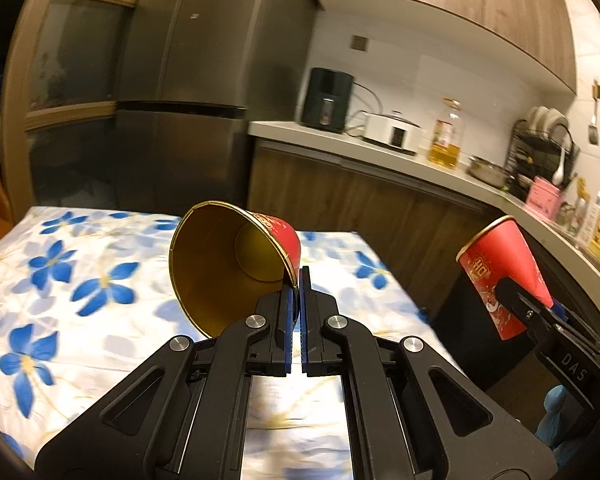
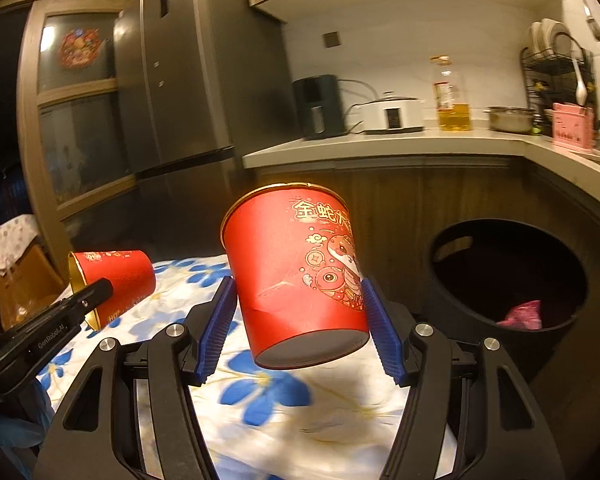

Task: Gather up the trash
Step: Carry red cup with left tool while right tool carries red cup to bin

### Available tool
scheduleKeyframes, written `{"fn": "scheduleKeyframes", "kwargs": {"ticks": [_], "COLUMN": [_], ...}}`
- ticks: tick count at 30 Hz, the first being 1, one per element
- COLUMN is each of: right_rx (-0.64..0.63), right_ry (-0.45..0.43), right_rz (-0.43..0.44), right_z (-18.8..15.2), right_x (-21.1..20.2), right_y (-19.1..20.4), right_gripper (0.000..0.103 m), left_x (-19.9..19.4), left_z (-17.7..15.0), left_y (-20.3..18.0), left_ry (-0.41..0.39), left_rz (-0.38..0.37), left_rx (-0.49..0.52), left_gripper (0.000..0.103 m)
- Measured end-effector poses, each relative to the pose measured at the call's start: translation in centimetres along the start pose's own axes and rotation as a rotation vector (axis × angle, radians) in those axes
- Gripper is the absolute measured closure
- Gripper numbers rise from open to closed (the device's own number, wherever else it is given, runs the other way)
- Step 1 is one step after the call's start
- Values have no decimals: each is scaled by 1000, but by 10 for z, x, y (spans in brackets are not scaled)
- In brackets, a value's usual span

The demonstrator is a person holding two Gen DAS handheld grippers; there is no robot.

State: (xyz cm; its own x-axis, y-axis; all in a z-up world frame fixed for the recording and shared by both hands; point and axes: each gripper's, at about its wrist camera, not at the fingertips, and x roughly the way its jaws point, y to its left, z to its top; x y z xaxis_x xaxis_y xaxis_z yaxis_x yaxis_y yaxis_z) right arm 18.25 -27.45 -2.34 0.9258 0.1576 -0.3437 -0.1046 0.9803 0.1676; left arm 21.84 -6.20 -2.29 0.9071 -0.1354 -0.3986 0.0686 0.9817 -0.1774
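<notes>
Kitchen scene, two wrist views. Foreground: table [image 1: 100, 248] w/ white cloth printed in blue flowers; cloth wrinkled, bare of items where visible. Behind table: tall steel fridge [image 1: 180, 80], glass-front cabinet to its left. Pale counter [image 1: 340, 142] runs along the back wall and curves round at the right, over wood-grain cupboard fronts; wood wall cabinets above. On counter, L to R: dark air fryer [image 1: 327, 98], white cooker [image 1: 392, 130], oil bottle [image 1: 446, 136], steel bowl [image 2: 508, 118], dish rack [image 2: 556, 60], pink box [image 2: 572, 124]. On the floor betw. table and counter: black bin [image 2: 508, 280], w/ a pink wrapper [image 2: 524, 314] inside.

Left tool [image 1: 299, 280]: fingers together, pinching the rim of a red cup w/ gold lining [image 1: 220, 264], cup tipped on its side above the cloth, mouth toward camera.

Right tool [image 2: 300, 312]: fingers apart, clamped on the sides of a second red cup [image 2: 296, 272], roughly upright, slightly tilted, held above the table edge, near the bin.
</notes>
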Motion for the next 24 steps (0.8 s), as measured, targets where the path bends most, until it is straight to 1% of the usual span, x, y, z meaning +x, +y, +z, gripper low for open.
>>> {"fn": "scheduleKeyframes", "kwargs": {"ticks": [11,24], "right_rx": [50,99], "right_ry": [-58,-109], "right_rz": [-116,-235], "right_z": [8,14], "right_x": [-27,-48], "right_y": [-62,-116], "right_gripper": [41,41], "left_x": [17,35], "left_z": [0,0], "left_y": [-80,-155], "left_ry": [7,10], "left_rz": [-125,-242], "left_rx": [85,158], "left_gripper": [102,102]}}
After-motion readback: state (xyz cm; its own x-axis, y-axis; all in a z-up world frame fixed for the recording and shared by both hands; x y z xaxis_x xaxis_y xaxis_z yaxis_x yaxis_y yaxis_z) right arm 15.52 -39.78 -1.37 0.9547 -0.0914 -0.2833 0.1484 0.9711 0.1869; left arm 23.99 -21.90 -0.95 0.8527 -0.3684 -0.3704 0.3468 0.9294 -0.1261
